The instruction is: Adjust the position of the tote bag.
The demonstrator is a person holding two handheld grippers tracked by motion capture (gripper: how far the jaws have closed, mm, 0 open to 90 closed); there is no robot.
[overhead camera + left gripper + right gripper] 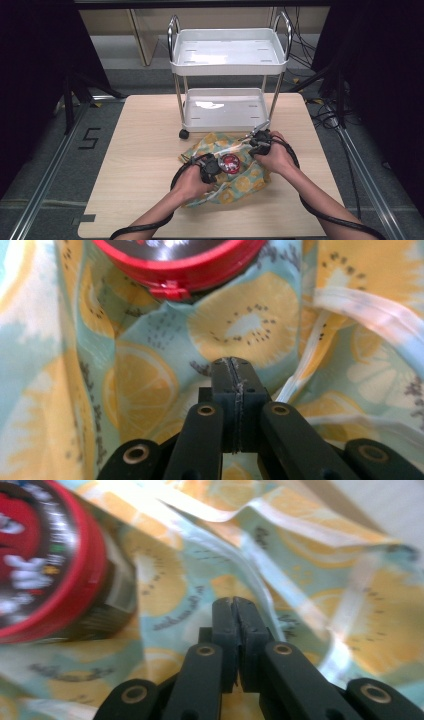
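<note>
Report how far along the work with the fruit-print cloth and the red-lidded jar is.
Done: the red-lidded jar already sits in the middle of the fruit-print cloth, which lies on the table in front of the white cart.
In hand: the left gripper and right gripper are both at the cloth with jaws closed, apparently pinching fabric beside the jar.
Left: the jar's lid is still exposed, so any wrapping or bagging looks unfinished.

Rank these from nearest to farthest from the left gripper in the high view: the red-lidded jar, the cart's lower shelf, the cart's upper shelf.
From the left gripper:
1. Red-lidded jar, just beside it on the fruit-print cloth.
2. Lower shelf, beyond the cloth at the table's far side.
3. Upper shelf, higher and farthest back.
</note>
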